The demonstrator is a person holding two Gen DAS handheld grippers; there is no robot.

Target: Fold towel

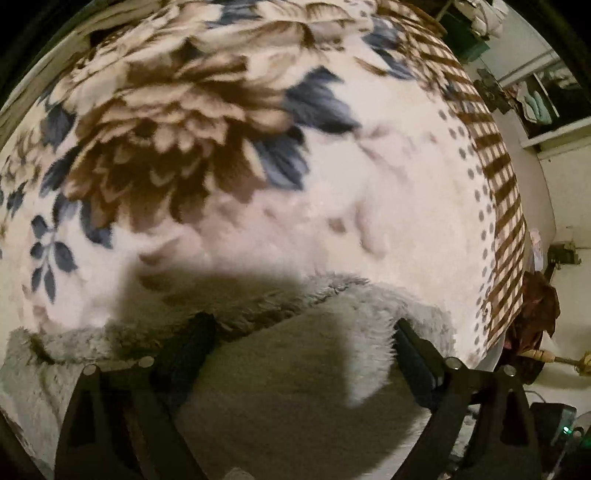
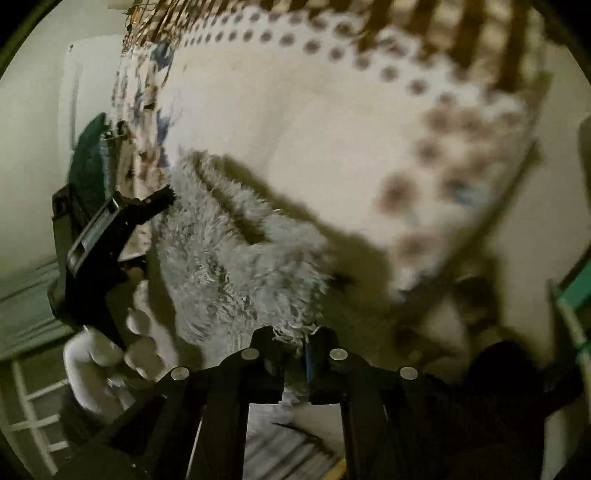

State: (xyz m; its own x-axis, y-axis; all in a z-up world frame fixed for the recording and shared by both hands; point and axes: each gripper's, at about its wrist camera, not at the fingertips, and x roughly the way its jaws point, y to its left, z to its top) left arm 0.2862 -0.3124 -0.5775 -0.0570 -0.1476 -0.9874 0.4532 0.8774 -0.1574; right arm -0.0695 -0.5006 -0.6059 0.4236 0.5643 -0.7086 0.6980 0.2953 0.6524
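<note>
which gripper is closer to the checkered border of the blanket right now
Probably the right. The right gripper, shut on the grey towel, sits near the blanket's dotted corner and checkered border. The left gripper is open over the towel, farther in.

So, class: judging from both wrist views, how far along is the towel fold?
Early stage. Done: the right gripper has pinched the grey towel edge. In hand: the left gripper sits open over the towel on the floral blanket. Left: no finished fold shows.

A shaggy pale grey towel (image 1: 295,369) lies on a cream blanket (image 1: 369,192). The blanket carries brown flowers and blue-grey leaves toward 11 o'clock, grey dots and brown checks toward 3 o'clock.
</note>
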